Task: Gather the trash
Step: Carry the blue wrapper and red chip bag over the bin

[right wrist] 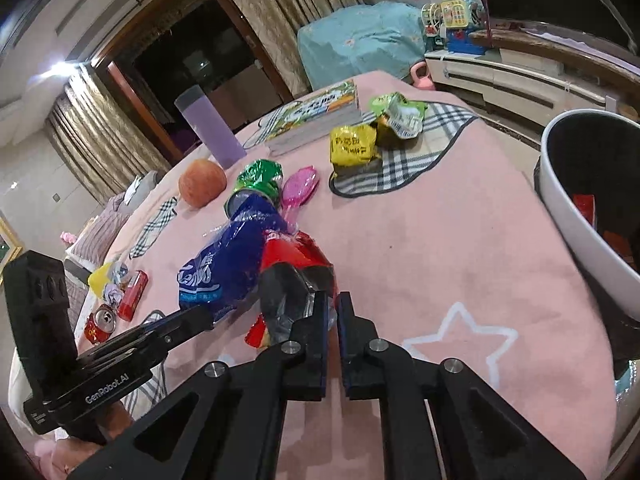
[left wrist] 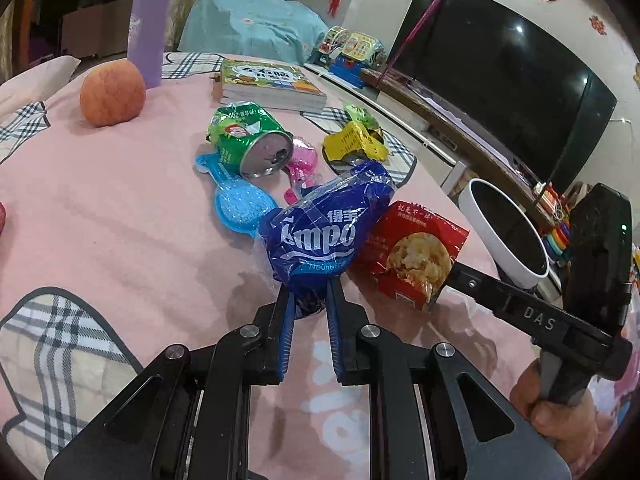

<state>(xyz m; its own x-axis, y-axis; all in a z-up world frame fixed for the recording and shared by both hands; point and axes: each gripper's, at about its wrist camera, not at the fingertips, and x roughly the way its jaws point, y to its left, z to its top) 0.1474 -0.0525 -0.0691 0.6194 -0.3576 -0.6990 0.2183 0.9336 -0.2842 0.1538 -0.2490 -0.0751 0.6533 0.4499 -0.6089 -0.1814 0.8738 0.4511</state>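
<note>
We hold a blue tissue wrapper (left wrist: 328,236) pinched in our left gripper (left wrist: 310,300), jaws clamped tight on its crumpled end, just above the pink blanket (left wrist: 120,208). Touching its right side is a red snack packet (left wrist: 416,252), caught between the narrow jaws of our right gripper (right wrist: 330,312). Farther back we list a green can (left wrist: 248,140) on its side, a blue scoop (left wrist: 236,200), a pink scoop (left wrist: 302,164), a yellow wrapper (left wrist: 352,144), a green wrapper (left wrist: 360,114), books (left wrist: 268,84), an apple (left wrist: 112,94), a purple bottle (left wrist: 150,32), and at the blanket's right edge a white bin (left wrist: 504,232).
</note>
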